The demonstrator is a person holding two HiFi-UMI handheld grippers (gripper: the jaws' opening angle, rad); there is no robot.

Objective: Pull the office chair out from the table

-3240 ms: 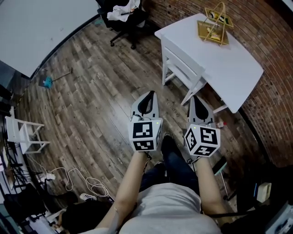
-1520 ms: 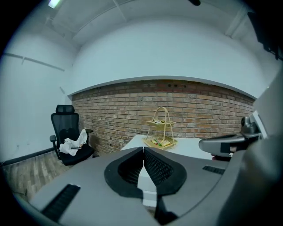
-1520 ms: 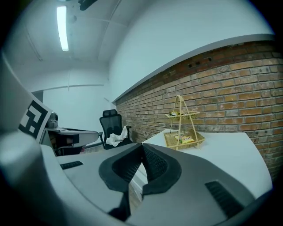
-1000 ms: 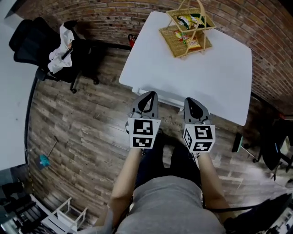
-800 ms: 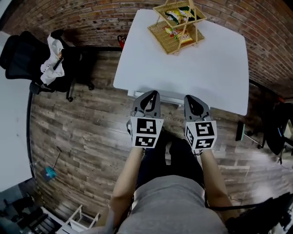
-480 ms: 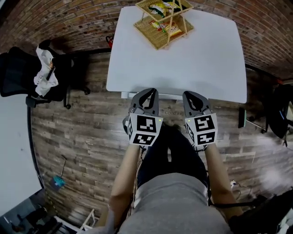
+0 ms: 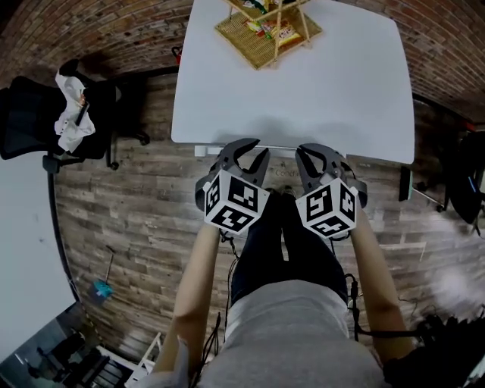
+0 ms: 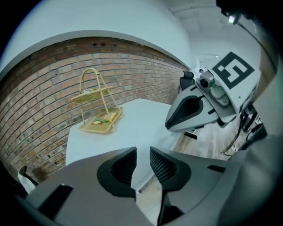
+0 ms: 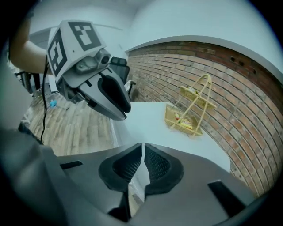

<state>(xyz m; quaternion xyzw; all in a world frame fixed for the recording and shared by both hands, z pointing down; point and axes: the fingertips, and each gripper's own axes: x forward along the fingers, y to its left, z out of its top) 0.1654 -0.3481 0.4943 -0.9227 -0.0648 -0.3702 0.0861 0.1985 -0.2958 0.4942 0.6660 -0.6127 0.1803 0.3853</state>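
Note:
A black office chair with a white cloth draped on it stands at the left, beside the white table and well away from both grippers. My left gripper hangs just before the table's near edge. Its jaws are opening, with a narrow gap and nothing between them. My right gripper is alongside it, shut and empty. Both are rolled outward and point down toward the table edge. Each gripper view shows the other gripper over the tabletop.
A two-tier wicker basket with packets stands at the table's far side by the brick wall. Another dark chair is at the right edge. My legs are below the grippers on the wood floor.
The table has swung square in front of me and come closer. Both grippers have sunk a little and rolled outward. The left jaws have parted; the right stay shut.

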